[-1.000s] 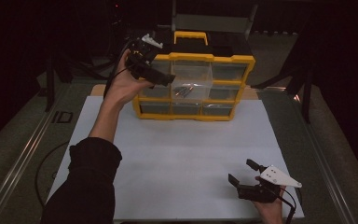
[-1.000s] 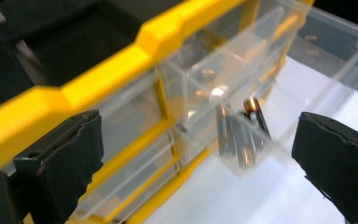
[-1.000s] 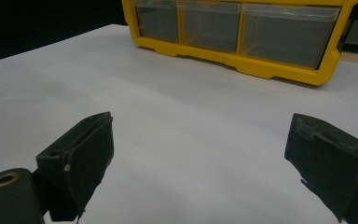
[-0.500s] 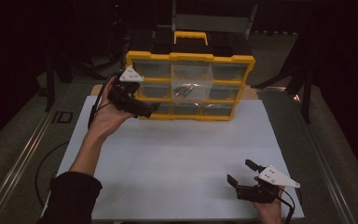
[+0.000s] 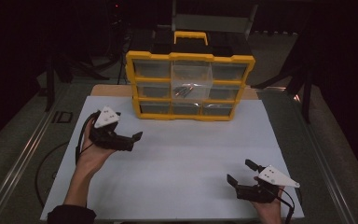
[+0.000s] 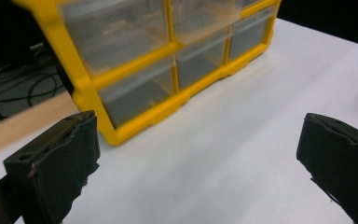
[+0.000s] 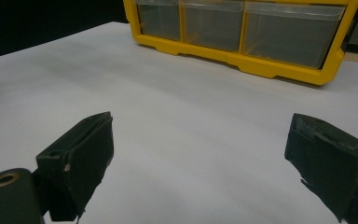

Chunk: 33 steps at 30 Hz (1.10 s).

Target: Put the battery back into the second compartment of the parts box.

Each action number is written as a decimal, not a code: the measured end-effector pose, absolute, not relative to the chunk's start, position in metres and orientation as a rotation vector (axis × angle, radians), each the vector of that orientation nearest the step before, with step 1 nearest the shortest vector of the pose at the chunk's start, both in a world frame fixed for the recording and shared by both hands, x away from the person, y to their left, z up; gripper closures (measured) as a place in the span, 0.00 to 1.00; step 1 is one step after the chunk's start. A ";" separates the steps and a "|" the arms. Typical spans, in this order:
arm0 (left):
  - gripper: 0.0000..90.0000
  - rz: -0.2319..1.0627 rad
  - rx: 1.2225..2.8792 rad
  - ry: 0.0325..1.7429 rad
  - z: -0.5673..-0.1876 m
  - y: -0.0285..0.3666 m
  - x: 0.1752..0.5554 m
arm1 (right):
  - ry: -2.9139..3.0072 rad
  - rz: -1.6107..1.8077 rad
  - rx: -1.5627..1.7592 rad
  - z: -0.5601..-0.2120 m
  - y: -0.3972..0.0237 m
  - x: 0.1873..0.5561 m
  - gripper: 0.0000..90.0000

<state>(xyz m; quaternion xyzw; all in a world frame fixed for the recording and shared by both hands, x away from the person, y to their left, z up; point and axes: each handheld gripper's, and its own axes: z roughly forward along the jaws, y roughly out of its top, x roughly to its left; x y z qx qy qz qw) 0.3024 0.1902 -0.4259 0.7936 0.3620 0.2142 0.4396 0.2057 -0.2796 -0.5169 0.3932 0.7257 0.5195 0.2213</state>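
A yellow drawer organizer (image 5: 189, 86) with clear drawers and a black top stands at the back of the white sheet (image 5: 182, 158). Its top middle drawer (image 5: 191, 77) sticks out, and small metal parts (image 5: 184, 90) lie in it. My left gripper (image 5: 133, 140) hovers open and empty over the sheet, in front of the organizer's left end. In the left gripper view the jaws stand wide apart (image 6: 198, 158), with the organizer's lower corner (image 6: 135, 65) just beyond. My right gripper (image 5: 240, 171) rests open and empty near the front right edge. From its own view (image 7: 200, 158) the organizer (image 7: 261, 60) stands farther off.
A wooden board (image 5: 109, 90) lies under the organizer. A metal rail (image 5: 23, 154) runs along the table's left side, with a black cable loop (image 5: 44, 172) beside it. Dark stands and a chair rise behind the table.
My left gripper has come away from the organizer's upper left corner, moving down and back toward the person to the sheet. The right gripper has stayed put.
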 end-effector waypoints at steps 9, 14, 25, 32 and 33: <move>0.00 0.552 1.947 0.935 -0.476 0.212 0.262 | 1.999 1.436 1.089 -0.517 -0.280 0.206 0.08; 0.00 0.533 1.918 0.963 -0.490 0.226 0.247 | 2.004 1.428 1.084 -0.517 -0.279 0.208 0.08; 0.00 0.597 1.792 0.991 -0.511 0.245 0.216 | 1.987 1.439 1.069 -0.517 -0.278 0.216 0.08; 0.00 0.613 1.744 0.981 -0.516 0.251 0.204 | 1.980 1.447 1.045 -0.516 -0.277 0.218 0.08; 0.00 0.619 1.740 0.978 -0.516 0.251 0.203 | 1.981 1.448 1.041 -0.515 -0.277 0.218 0.08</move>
